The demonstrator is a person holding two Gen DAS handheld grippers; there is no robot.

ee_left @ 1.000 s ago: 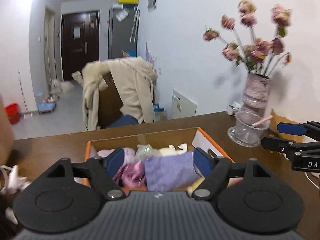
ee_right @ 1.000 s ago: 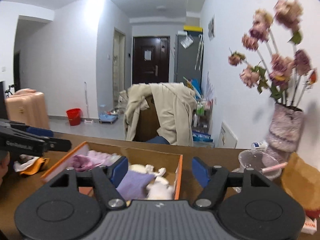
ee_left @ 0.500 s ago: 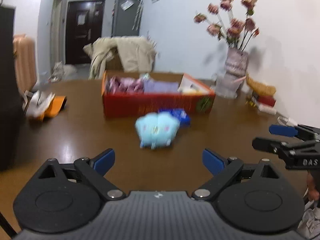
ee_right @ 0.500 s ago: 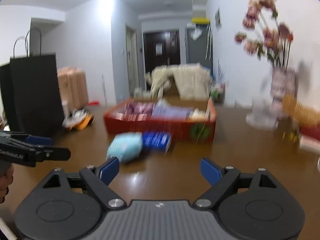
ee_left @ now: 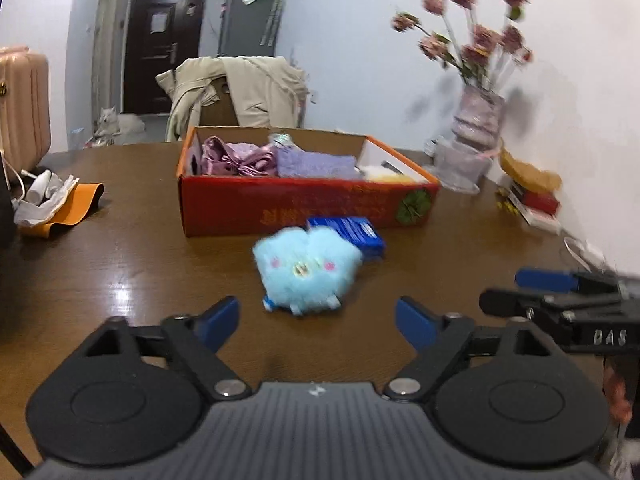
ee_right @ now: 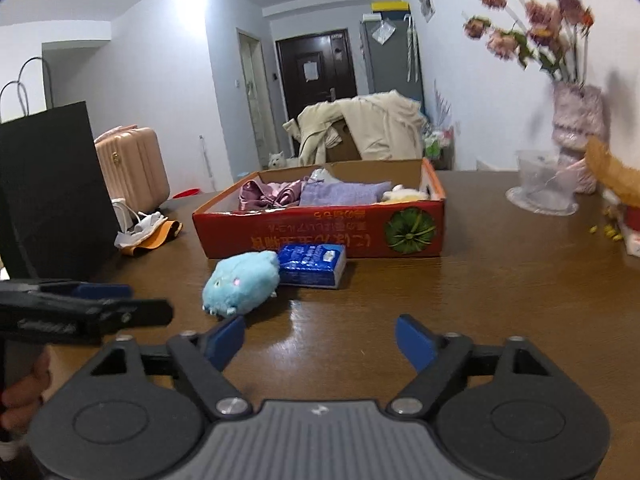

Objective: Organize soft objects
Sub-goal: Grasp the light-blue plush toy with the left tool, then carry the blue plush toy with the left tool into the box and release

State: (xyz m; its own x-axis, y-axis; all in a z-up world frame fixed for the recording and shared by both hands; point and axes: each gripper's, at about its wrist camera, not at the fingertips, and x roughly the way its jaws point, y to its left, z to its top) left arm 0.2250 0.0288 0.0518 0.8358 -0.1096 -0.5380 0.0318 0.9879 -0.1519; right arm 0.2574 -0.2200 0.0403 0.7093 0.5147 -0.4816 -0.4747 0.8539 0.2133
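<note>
A light blue plush toy [ee_left: 306,276] lies on the brown table in front of a red cardboard box [ee_left: 304,204]; it also shows in the right wrist view [ee_right: 242,282]. The box [ee_right: 320,232] holds pink satin cloth [ee_left: 236,158], a lavender cloth [ee_left: 316,164] and a pale plush. My left gripper [ee_left: 316,322] is open and empty, just short of the blue plush. My right gripper [ee_right: 320,338] is open and empty, to the right of the plush and nearer the front edge.
A blue tissue pack [ee_right: 312,264] lies against the box beside the plush. A black paper bag [ee_right: 52,188] stands at the left. A flower vase [ee_left: 478,120] and a clear cup [ee_right: 546,184] stand at the right. White and orange clutter [ee_left: 56,204] lies at the left.
Both grippers have pulled back from above the box to low over the table's near side. The blue plush and tissue pack came into view. Both stay open.
</note>
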